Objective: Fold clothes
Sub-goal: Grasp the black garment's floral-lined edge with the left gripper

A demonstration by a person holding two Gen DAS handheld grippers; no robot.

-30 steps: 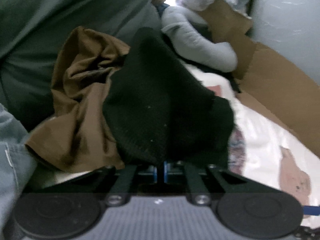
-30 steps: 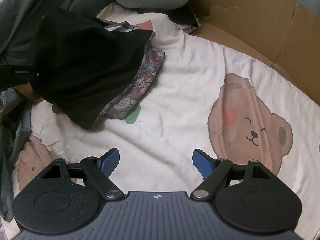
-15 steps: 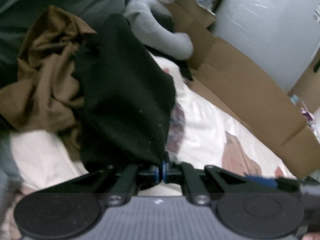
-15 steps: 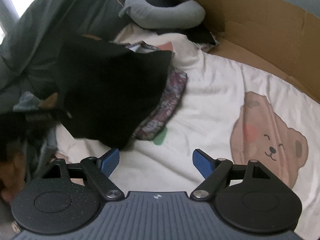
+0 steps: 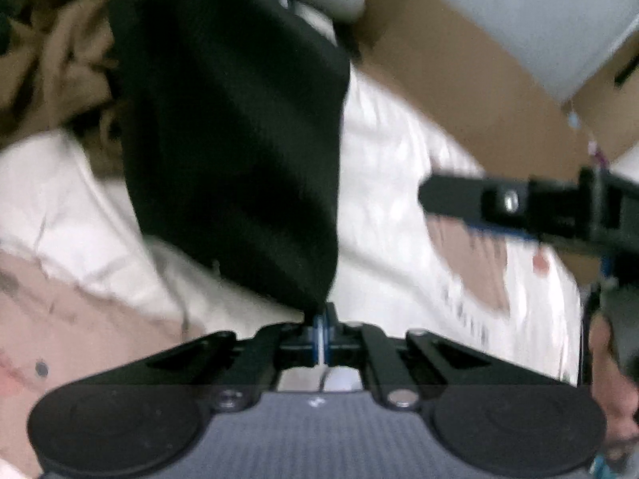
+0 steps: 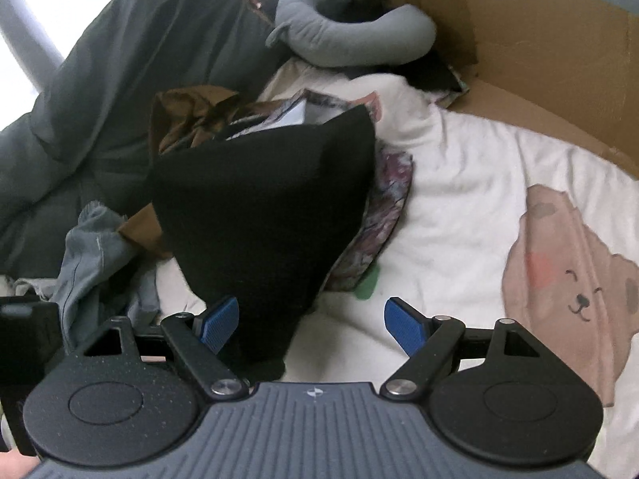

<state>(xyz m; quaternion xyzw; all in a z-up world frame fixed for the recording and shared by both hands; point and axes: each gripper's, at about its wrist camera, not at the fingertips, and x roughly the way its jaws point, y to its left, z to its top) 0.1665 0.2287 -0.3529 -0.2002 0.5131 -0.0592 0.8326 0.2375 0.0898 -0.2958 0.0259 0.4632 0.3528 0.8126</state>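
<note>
A black knitted garment (image 5: 235, 127) hangs stretched from my left gripper (image 5: 321, 329), which is shut on its lower corner. In the right wrist view the same black garment (image 6: 263, 207) drapes down over the white bear-print sheet (image 6: 459, 207), its low tip reaching between the blue pads (image 6: 217, 321) of my right gripper (image 6: 311, 323). That gripper is open and its pads do not press on the cloth. The right gripper's dark finger (image 5: 511, 203) shows at the right of the left wrist view.
A brown garment (image 6: 187, 115), a patterned cloth (image 6: 383, 219) and a grey-blue garment (image 6: 92, 255) lie around the black one. A dark green blanket (image 6: 120, 64) fills the left. A grey neck pillow (image 6: 351, 36) and a cardboard wall (image 6: 539, 60) stand behind.
My left gripper has pulled the black garment down and toward the right gripper, away from the brown pile. The garment's tip now lies between the right gripper's pads.
</note>
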